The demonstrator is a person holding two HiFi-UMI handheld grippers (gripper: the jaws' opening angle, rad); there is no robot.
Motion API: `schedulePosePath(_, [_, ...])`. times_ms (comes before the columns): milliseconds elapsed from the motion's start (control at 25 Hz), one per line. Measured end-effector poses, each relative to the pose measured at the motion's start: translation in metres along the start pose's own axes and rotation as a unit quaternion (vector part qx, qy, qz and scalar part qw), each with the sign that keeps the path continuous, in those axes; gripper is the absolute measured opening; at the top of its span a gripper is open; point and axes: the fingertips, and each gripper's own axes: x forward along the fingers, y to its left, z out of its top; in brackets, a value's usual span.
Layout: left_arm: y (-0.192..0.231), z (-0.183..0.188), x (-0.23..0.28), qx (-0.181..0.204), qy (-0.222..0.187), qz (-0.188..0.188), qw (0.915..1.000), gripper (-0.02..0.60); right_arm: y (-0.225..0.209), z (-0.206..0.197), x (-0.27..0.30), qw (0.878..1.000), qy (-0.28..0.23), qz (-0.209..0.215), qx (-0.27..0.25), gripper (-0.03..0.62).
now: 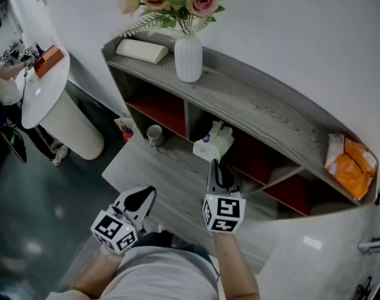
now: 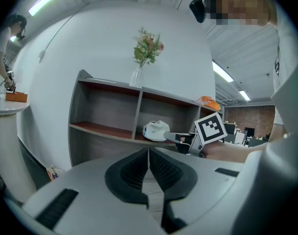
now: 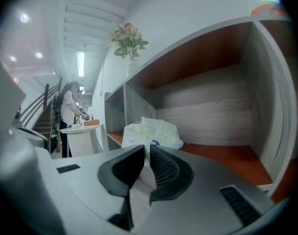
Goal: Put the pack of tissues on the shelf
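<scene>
Release looks next: your right gripper (image 1: pixel 218 166) pinches the pack of tissues (image 1: pixel 212 144), resting on the shelf (image 1: pixel 265 114) at twelve o'clock; left gripper (image 1: pixel 145 194) closed, empty.

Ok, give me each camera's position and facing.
Head view: on the head, steeply down at the shelf; left gripper, right gripper, forearms show.
Left gripper view: on the left gripper, facing the shelf front; shut jaws show.
Right gripper view: on the right gripper, into one compartment; jaws nip the pack of tissues.
Shared: all show that pack.
</scene>
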Motion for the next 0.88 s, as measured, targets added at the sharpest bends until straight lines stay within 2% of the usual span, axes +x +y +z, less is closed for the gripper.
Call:
schedulePosePath(640, [0.032, -0.01, -0.005, -0.014, 0.012, 0.01, 0.9998, 0.025, -0.005, -0.007, 0.046, 0.999, 0.025, -0.031, -0.02, 0.048])
schedulePosePath(880, [0.031, -0.011, -0.003, -0.015, 0.015, 0.006, 0.9998, 0.025, -0.008, -0.012, 0.05, 0.999, 0.037, -0.036, -0.01, 0.098])
